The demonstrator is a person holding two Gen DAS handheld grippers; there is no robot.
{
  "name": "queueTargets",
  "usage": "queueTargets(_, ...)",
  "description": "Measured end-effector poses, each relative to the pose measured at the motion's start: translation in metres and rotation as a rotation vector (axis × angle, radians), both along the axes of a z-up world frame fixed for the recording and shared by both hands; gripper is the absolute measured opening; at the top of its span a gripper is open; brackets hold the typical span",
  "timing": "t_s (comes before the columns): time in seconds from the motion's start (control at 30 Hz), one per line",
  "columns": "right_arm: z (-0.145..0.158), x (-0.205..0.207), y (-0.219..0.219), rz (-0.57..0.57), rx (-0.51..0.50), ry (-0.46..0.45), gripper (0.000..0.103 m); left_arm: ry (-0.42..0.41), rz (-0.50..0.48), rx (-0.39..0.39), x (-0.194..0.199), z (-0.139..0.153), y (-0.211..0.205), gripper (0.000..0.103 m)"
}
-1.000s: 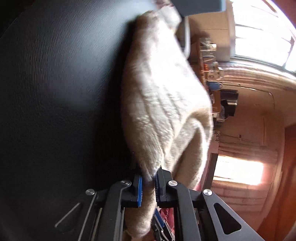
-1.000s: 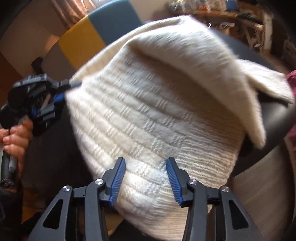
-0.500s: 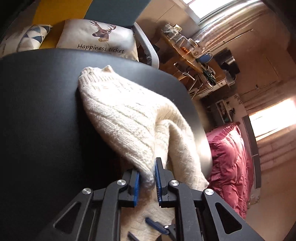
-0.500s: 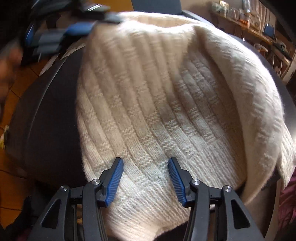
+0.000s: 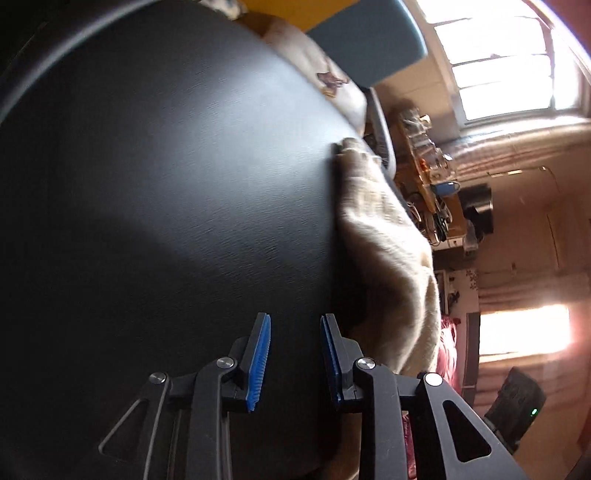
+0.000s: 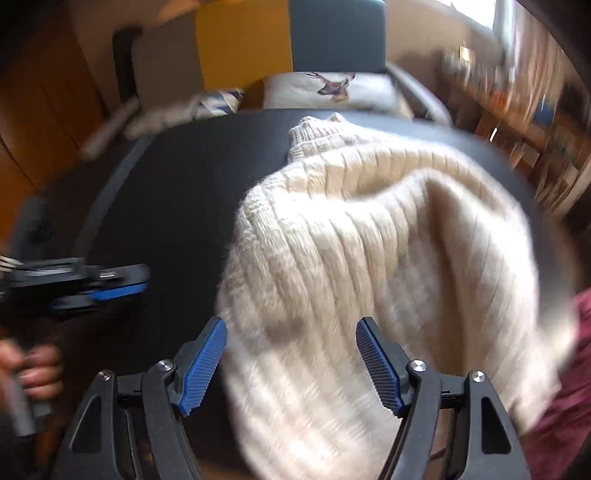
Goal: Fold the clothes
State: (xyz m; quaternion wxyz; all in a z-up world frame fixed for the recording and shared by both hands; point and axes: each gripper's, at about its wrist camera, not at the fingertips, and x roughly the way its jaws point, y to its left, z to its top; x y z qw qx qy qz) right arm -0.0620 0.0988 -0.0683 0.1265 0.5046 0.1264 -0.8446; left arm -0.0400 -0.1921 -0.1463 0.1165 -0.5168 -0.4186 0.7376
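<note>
- The round black counter [image 5: 166, 203] fills most of the left wrist view; in the right wrist view its curved rim runs down the left side and its far edge lies just in front of the cushions.
- A cream knitted sweater [image 6: 351, 266] lies on the right part of the counter, ribbed, bunched into a thick fold, with its near end hanging over the counter's near edge. Its ribbed collar end points toward the far edge. In the left wrist view the same sweater [image 5: 388, 240] runs along the counter's right rim and drapes over it.
- Behind the counter stands a seat with a yellow and grey-blue back [image 6: 288, 33], carrying a cushion with a deer print [image 6: 332, 86] and a second patterned cushion [image 6: 218, 103] to its left.
- A dark red quilted fabric [image 6: 569, 398] shows at the lower right, beside the sweater's hanging end.
- The right claw [image 6: 291, 365] hangs above the sweater's near end; its 2 blue pads are spreading wide, the knit shows between them in the frame, and neither pad presses on it.
- The left claw [image 5: 295, 362] is over bare counter, just left of the sweater; its jaws are opening with a narrow gap and hold nothing. In the right wrist view it is blurred at the left edge [image 6: 103, 286].
- A hand [image 6: 37, 373] grips the left claw's handle at the lower left, blurred.
</note>
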Motion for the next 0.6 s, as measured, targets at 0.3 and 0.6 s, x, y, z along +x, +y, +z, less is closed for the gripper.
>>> queueTargets(0.3,-0.043,-0.033,-0.008,-0.062,0.053,-0.054,0.028,-0.010,-0.022,0.024,0.004,-0.024,0.015,0.031)
queueTargets(0.6,0.033,-0.052,0.147,-0.381,-0.062,0.112,0.015,0.014,-0.107,0.024,0.006,-0.026,0.046,0.038)
